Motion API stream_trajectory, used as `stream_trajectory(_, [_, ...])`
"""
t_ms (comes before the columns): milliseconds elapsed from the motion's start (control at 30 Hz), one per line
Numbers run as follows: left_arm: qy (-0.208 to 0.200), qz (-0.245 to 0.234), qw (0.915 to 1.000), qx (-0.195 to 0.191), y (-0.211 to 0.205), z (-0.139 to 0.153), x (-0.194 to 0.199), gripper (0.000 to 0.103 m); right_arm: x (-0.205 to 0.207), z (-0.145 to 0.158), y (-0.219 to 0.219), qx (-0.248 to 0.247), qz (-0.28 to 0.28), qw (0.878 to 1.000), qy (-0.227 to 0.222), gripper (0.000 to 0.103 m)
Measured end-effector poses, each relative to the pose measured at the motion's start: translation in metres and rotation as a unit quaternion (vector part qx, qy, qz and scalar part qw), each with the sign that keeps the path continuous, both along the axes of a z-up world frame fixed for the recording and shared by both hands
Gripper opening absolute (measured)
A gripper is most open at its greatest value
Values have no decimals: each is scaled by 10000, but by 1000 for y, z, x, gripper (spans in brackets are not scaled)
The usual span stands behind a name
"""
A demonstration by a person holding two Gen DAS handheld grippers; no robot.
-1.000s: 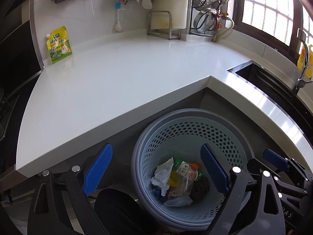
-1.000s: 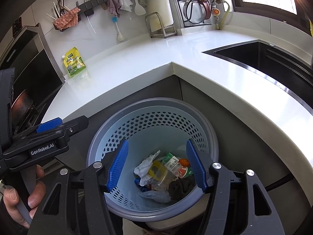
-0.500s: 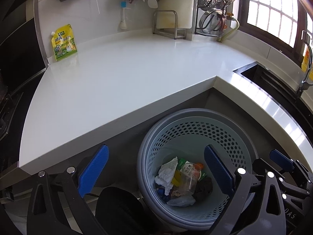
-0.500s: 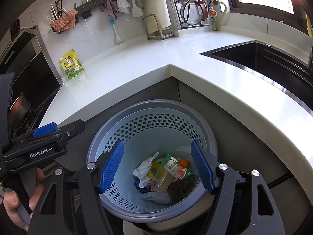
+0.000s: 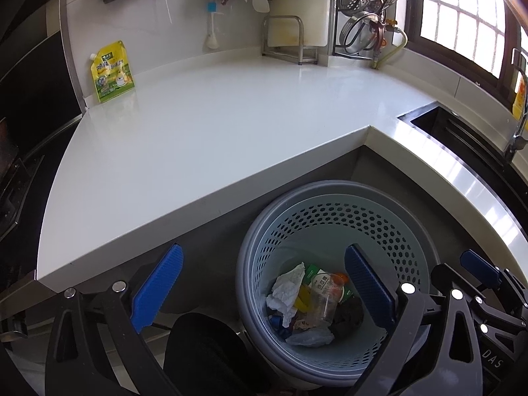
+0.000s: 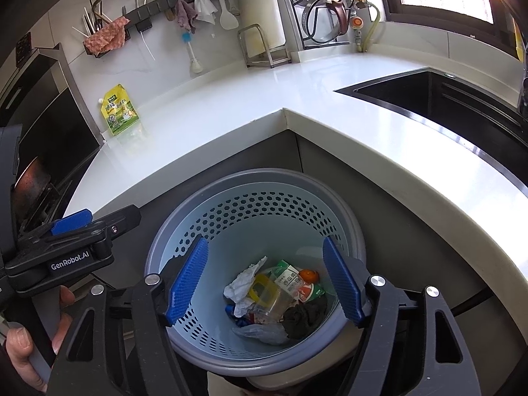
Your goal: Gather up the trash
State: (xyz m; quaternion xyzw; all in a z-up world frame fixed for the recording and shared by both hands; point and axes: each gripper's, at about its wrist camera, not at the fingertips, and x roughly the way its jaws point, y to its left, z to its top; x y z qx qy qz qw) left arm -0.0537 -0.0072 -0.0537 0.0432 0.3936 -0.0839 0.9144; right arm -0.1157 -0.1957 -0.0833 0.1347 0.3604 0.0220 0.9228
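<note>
Both grippers' jaws have just widened since the earlier frames; neither hand shifted. One white L-shaped stone countertop (image 5: pixel 204 138), one yellow-green spouted pouch (image 5: pixel 112 72) standing at its back wall. One pale blue perforated plastic bin (image 6: pixel 260 227) on the floor below the corner, holding mixed trash (image 6: pixel 274 297): crumpled tissue, clear bottle, carton, dark cloth. Left gripper (image 5: pixel 264 293) spread wide, empty. Right gripper (image 6: pixel 264 283) apart over the bin, empty, touching nothing.

Below your right claw (image 6: pixel 265 282), the basket (image 6: pixel 250 211) hides its own base, and the trash (image 6: pixel 274 300) overlaps too much to sort. Your hand (image 6: pixel 29 346) is cut off at the frame's edge.
</note>
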Motion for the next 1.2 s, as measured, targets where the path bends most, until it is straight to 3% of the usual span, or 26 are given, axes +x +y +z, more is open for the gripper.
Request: stream_trajectory(1200, [11,140,9998,122,-3,-1,0,97,-2,5,6,-131,47,9999,-70,70])
